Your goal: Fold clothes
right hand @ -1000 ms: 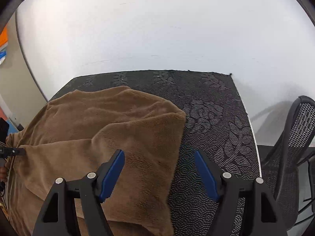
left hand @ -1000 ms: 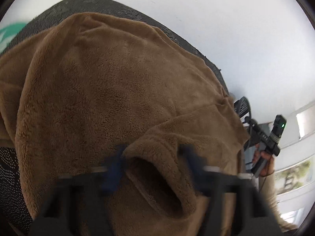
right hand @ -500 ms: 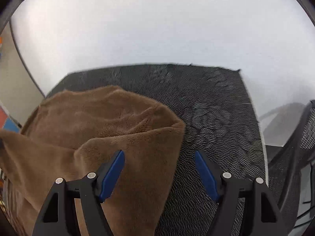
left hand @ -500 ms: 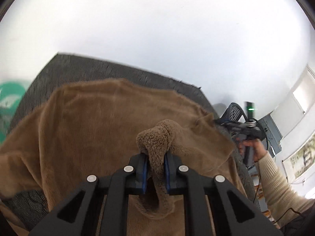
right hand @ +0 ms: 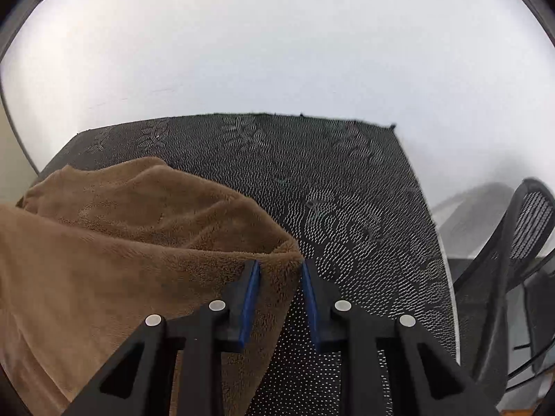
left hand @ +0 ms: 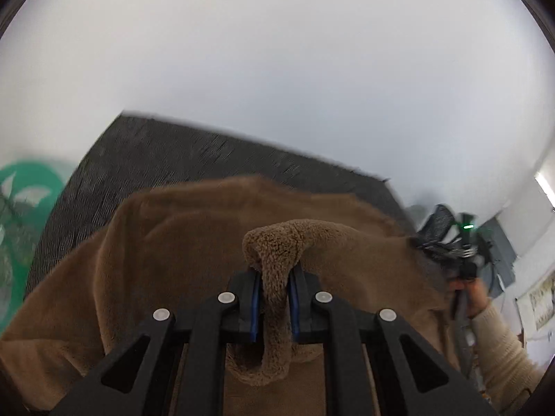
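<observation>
No readable writing shows anywhere. The brown fleece garment (right hand: 114, 242) lies on the black patterned table (right hand: 347, 190). The left gripper (left hand: 274, 294) pinches a raised fold; the right gripper (right hand: 279, 277), jaws just closing, clamps the garment's corner.

A brown fleece garment (right hand: 114, 242) lies rumpled on the black patterned tabletop (right hand: 347, 190), 2 corners lifted.

Fleece garment (right hand: 131, 242) lying on table mat (right hand: 347, 208), left of right gripper (right hand: 279, 270), corner sitting between its jaws. Chair (right hand: 520, 228) standing right of mat. Garment fold sitting between left gripper (left hand: 274, 291) jaws.
</observation>
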The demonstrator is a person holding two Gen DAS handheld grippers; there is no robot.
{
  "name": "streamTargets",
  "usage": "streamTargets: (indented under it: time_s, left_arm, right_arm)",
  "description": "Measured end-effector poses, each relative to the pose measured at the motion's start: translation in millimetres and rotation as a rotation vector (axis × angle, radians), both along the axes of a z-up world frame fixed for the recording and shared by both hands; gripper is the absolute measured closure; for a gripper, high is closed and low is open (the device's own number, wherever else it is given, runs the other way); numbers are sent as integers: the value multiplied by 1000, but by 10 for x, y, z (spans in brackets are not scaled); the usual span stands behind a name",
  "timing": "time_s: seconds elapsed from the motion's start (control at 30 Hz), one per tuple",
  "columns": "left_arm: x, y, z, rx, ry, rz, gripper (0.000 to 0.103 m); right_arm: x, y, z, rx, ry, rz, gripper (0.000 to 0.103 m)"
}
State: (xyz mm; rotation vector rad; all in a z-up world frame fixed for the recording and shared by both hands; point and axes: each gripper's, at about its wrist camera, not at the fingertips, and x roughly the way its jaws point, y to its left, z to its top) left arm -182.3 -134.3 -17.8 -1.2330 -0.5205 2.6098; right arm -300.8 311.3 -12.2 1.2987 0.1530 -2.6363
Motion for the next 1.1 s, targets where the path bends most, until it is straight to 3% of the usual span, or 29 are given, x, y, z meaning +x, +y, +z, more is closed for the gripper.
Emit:
streamTargets:
  time_s: [0.03,0.13,0.2,0.23,0.37,0.5,0.6,0.67,0.73,0.8,0.9,1.0,1.1]
  left_arm:
    - [-56,-27,-113,-24,-43,21,82]
    - [-123,-120,-320,-112,-124,99,51]
    - [-87,-165,-301,-136,-99,139,26]
    - [-50,-196,-253,-145,-77,158,22]
    - [131,-186,36,-171,31,195,21]
    - [249,176,127,-121,106,5,19]
    - [263,515,-48,-206,78,-108,18]
    - [210,603,-262,-269,-6,-103,18]
    - [166,558,-483,-277,-87,-74,18]
    - [236,559,-514,-303,-44,-88,18]
    - [283,615,-533,-362,-29,-108,18]
    - [272,589,-522,-340,-29,-92,18]
    - [384,545,-405,-261,-30,-48,18]
  right_arm:
    - [0,-2,-16,-4,-8,8,72]
    - [87,10,19,10,16,-2,29]
    - [185,-17,127,14,63,10,28]
    - [236,-32,185,16,88,18,28]
    - [509,-214,431,28,163,95,28]
    - [796,-549,446,22,123,236,28]
    - [891,-719,262,25,49,296,28]
    - [925,-764,136,59,16,296,28]
    - [908,-748,-12,89,-34,285,28]
    - [899,-671,-135,82,-66,276,28]
    - [922,-613,-184,65,-31,286,24]
    - [940,-621,-208,74,-9,276,19]
    - [955,-616,-233,83,4,266,18]
